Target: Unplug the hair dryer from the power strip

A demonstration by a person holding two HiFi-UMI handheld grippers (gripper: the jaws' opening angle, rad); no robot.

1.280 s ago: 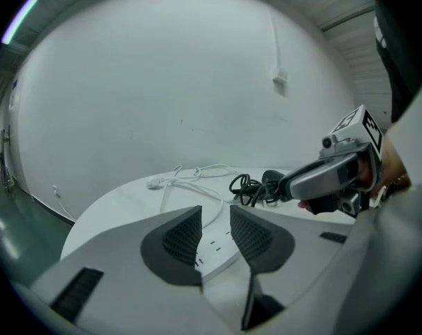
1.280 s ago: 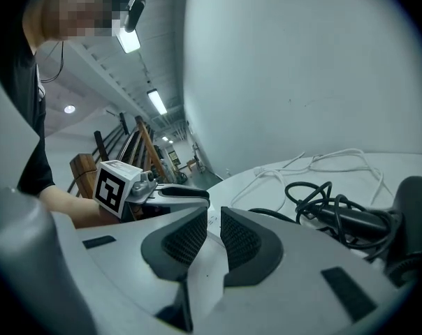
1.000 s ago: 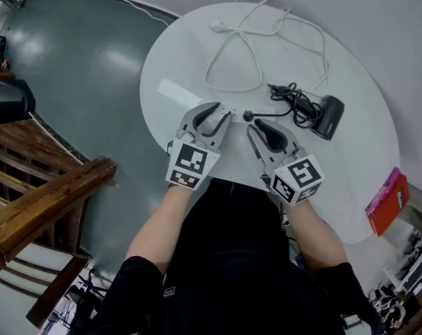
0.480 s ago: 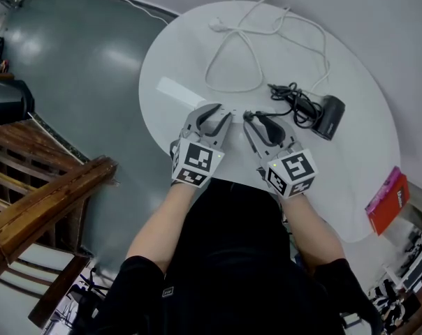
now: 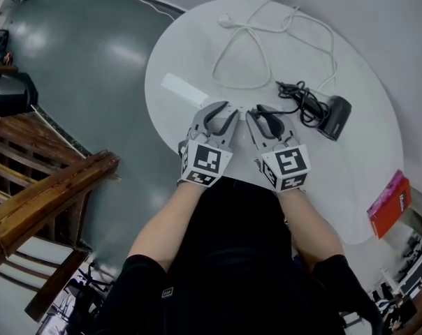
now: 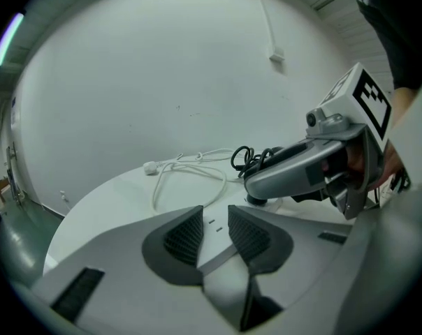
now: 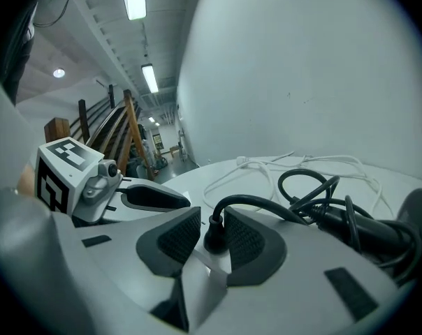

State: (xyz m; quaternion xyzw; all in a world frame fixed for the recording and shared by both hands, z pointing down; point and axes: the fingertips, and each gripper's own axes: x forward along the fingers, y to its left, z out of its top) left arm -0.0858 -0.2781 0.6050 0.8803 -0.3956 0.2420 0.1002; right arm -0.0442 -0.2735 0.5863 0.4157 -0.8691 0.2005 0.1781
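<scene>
Left gripper (image 5: 223, 110) straddled the white power strip (image 5: 179, 87) to steady it; its jaws had just been closing but weren't clamped yet. Right gripper (image 5: 258, 113) was parted around the black plug (image 7: 212, 238), seated in the strip, ready to pull. Hair dryer (image 5: 335, 117) lay nearby.

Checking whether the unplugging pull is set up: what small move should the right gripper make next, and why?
Probably close the right gripper on the black plug. The plug stands between its open pads, seated in the power strip, with a gap on one side. The left gripper straddles the strip, and its jaws have just been closing around it, apparently to brace it.
</scene>
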